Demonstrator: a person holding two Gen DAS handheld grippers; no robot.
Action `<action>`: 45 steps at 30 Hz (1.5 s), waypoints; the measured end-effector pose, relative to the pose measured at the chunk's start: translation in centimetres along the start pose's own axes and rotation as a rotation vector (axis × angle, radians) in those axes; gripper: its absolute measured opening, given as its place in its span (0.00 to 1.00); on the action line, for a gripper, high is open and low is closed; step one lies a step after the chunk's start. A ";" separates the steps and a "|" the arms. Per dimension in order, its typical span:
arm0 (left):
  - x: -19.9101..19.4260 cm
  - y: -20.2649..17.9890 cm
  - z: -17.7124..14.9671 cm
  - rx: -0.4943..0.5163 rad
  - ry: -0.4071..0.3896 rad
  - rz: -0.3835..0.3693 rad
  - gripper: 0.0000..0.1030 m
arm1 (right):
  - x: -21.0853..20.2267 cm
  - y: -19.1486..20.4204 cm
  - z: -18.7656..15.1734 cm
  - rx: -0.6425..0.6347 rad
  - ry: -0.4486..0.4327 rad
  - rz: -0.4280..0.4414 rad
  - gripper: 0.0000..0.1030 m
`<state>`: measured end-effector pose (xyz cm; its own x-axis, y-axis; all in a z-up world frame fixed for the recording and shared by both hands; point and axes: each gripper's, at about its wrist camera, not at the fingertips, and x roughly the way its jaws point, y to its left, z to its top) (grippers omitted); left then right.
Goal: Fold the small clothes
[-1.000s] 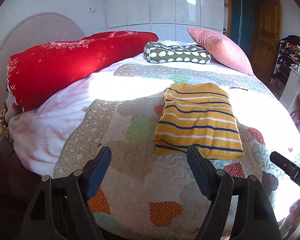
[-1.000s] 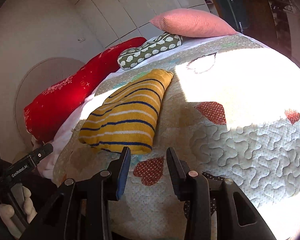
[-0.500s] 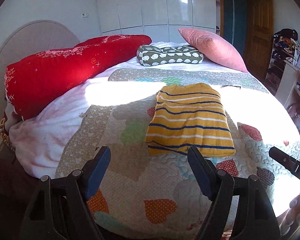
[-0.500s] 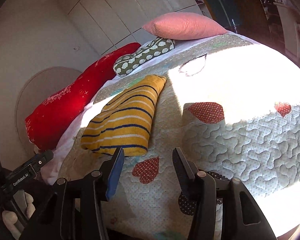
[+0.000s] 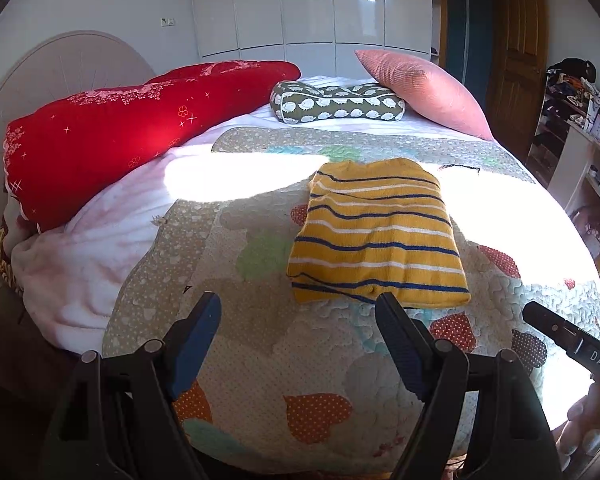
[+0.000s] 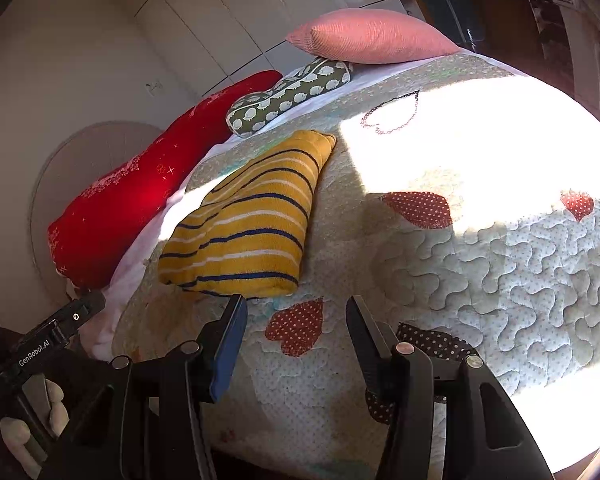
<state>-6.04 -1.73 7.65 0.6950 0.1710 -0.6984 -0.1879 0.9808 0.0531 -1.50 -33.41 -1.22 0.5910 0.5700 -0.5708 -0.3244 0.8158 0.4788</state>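
Note:
A small yellow sweater (image 5: 376, 236) with blue and white stripes lies folded into a flat rectangle on the heart-patterned quilt (image 5: 284, 368). It also shows in the right wrist view (image 6: 252, 224). My left gripper (image 5: 298, 312) is open and empty, above the quilt just short of the sweater's near edge. My right gripper (image 6: 296, 312) is open and empty, near the sweater's near right corner, apart from it.
A red bolster (image 5: 132, 128), a green patterned pillow (image 5: 336, 102) and a pink cushion (image 5: 424, 88) lie at the head of the bed. Shelves with clutter (image 5: 580, 120) stand to the right. Bright sunlight falls across the quilt (image 6: 480, 140).
Both grippers have drawn back from the sweater toward the foot of the bed. The right gripper's jaws have opened wider. The sweater has not moved.

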 end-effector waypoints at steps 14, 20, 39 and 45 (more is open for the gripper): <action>0.1 -0.1 -0.1 -0.001 -0.016 -0.014 0.76 | 0.6 0.3 -0.4 -0.004 0.018 -0.003 0.54; 0.2 0.0 -0.4 -0.015 -0.024 -0.022 0.76 | 1.1 0.3 -0.7 -0.001 0.026 -0.005 0.55; 16.6 1.7 10.9 -0.113 0.225 -0.386 0.79 | 11.4 -2.9 9.2 0.210 0.140 0.309 0.73; 24.7 2.7 10.2 -0.160 0.374 -0.340 0.79 | 18.9 -3.7 12.0 0.249 0.220 0.269 0.73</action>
<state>17.74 6.14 -2.18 0.4459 -0.2279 -0.8656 -0.1185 0.9435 -0.3095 19.76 -26.86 -5.74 0.3295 0.7886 -0.5191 -0.2410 0.6018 0.7614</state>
